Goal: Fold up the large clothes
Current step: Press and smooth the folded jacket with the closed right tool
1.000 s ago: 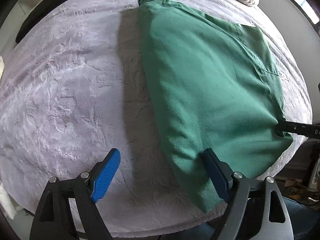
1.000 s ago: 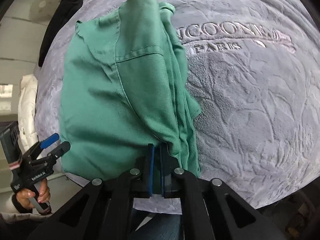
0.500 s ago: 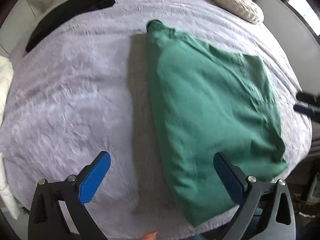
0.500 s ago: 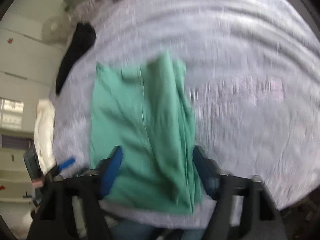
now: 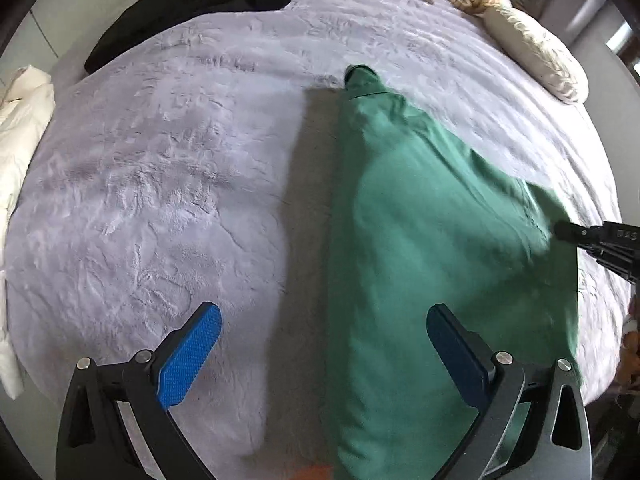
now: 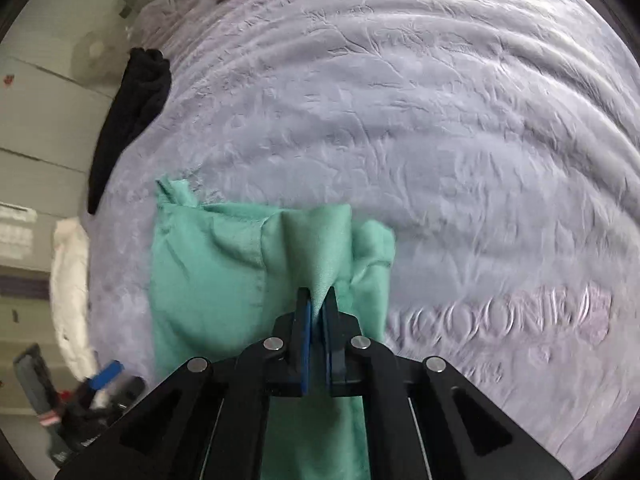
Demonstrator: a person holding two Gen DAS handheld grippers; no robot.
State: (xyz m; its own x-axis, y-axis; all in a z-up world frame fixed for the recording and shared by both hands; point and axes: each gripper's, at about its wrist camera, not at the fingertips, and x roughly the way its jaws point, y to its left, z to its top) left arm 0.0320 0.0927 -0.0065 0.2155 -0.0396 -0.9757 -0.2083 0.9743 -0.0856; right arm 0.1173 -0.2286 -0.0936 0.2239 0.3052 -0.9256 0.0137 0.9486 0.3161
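Observation:
A large green garment [image 5: 420,240] lies folded lengthwise on a lilac bedspread [image 5: 160,200]. My left gripper [image 5: 320,340] is open and empty, above the garment's near left edge, one finger over the bedspread and one over the cloth. My right gripper [image 6: 318,304] is shut on a pinched fold of the green garment [image 6: 224,280] and lifts it into a peak. In the left wrist view the right gripper [image 5: 560,231] grips the garment's right edge.
A black garment [image 5: 192,4] lies at the bed's far left, also in the right wrist view [image 6: 132,112]. A cream quilted piece [image 5: 536,48] lies far right. White cloth [image 5: 20,128] hangs at the left edge. Embossed lettering [image 6: 500,316] marks the bedspread.
My right gripper let go, opened, then shut again on a fold at the garment's right edge and raised it. My left gripper pulled back and rose, still open.

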